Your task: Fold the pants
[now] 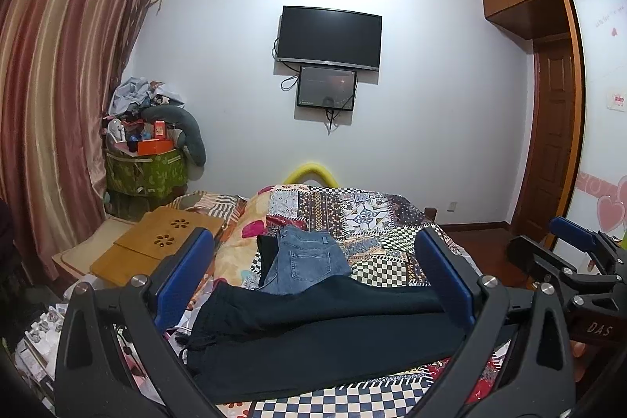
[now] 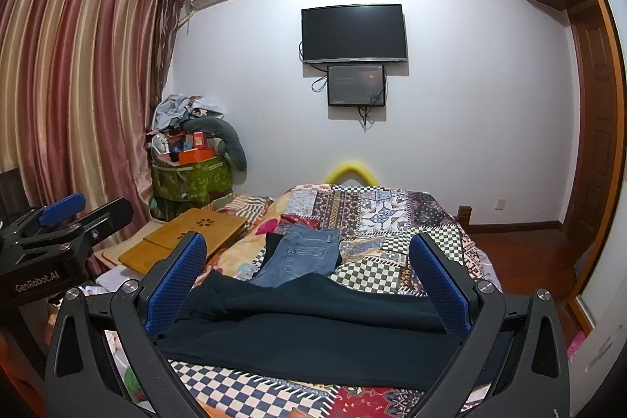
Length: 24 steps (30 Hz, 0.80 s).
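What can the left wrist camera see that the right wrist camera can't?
Only the left wrist view shows the right gripper off at its right edge, and a paper clutter pile low on the left. Only the right wrist view shows the left gripper at its left edge. Both show the dark pants lying across the patchwork bed cover, the jeans behind them, the wall TV, and wide-open jaws holding nothing.
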Available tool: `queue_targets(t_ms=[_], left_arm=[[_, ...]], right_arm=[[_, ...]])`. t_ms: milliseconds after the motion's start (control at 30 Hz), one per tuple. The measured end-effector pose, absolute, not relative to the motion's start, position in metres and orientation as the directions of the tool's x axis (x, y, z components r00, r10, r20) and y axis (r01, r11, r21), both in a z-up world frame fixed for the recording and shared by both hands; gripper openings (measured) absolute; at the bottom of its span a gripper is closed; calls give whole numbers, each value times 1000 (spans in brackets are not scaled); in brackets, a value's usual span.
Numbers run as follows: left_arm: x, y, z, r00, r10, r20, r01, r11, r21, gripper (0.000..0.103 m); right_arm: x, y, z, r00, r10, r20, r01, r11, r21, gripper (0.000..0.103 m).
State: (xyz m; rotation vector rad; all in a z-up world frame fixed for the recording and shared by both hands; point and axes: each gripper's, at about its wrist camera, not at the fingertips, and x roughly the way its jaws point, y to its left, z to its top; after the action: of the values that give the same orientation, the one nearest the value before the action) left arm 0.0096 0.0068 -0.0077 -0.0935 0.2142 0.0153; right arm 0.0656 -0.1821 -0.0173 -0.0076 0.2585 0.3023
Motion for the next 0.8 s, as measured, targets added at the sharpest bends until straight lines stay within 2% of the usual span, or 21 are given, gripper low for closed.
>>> queue_targets(t_ms=[800], left_arm=[[12, 8, -10, 977, 2, -214, -21, 996, -84, 103]], right_arm=[[65, -185, -16, 923, 289, -254, -291, 956, 34, 103]])
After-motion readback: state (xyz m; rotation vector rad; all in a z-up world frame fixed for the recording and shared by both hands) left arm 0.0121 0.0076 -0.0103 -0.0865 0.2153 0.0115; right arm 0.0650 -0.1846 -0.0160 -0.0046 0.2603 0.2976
